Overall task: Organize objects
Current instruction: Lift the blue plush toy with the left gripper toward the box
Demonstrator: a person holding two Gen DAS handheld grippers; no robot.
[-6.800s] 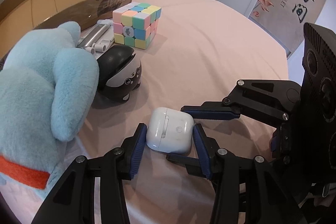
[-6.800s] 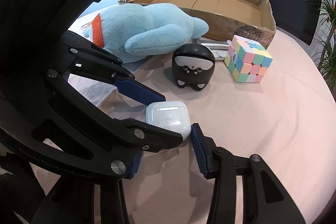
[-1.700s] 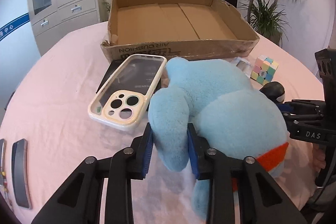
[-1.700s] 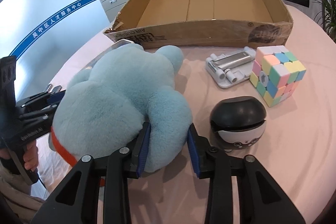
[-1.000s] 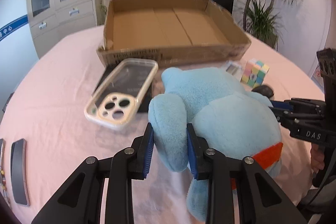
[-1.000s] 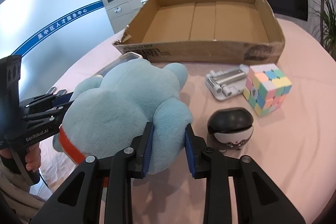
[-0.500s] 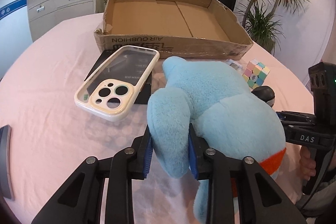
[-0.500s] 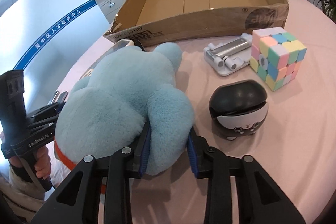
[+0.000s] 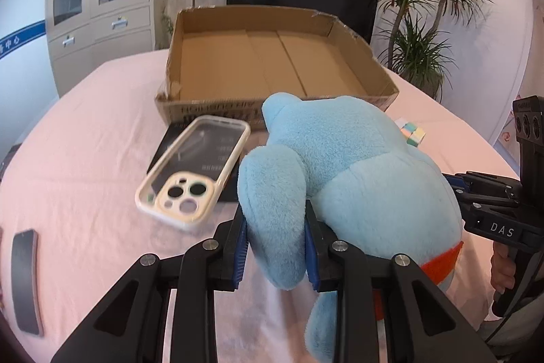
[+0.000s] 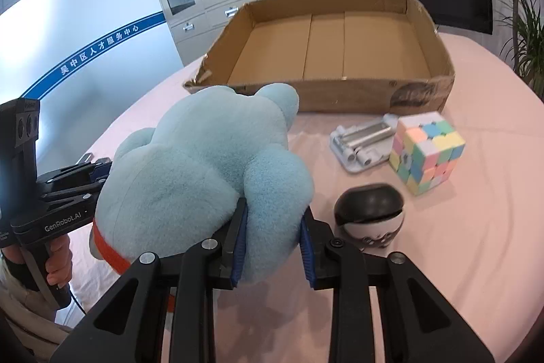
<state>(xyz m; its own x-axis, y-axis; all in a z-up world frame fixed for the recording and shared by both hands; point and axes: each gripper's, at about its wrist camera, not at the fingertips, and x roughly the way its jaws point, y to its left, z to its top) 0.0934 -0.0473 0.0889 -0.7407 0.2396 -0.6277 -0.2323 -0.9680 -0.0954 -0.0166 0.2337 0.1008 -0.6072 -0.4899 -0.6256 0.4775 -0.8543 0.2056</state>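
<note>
A light blue plush toy (image 9: pixel 346 165) (image 10: pixel 190 172) with an orange collar hangs between both grippers, just above the pink tablecloth. My left gripper (image 9: pixel 276 256) is shut on one of its limbs. At the toy's other side, my right gripper (image 10: pixel 271 250) is shut on another limb. Behind the toy stands an open cardboard box (image 9: pixel 265 63) (image 10: pixel 333 50) with nothing inside. In the left wrist view the right gripper (image 9: pixel 455 182) shows at the far right; in the right wrist view the left gripper (image 10: pixel 102 169) shows at the left edge.
A clear phone case (image 9: pixel 193 172) lies on a black box left of the toy. To its right are a pastel puzzle cube (image 10: pixel 426 152), a black and white round gadget (image 10: pixel 369 213) and a white stand (image 10: pixel 362 143). Dark flat items (image 9: pixel 25 281) lie at the far left.
Both grippers have lifted the plush toy a little off the cloth; the box and table objects now sit lower and farther in both views. Both grips on the limbs are unchanged.
</note>
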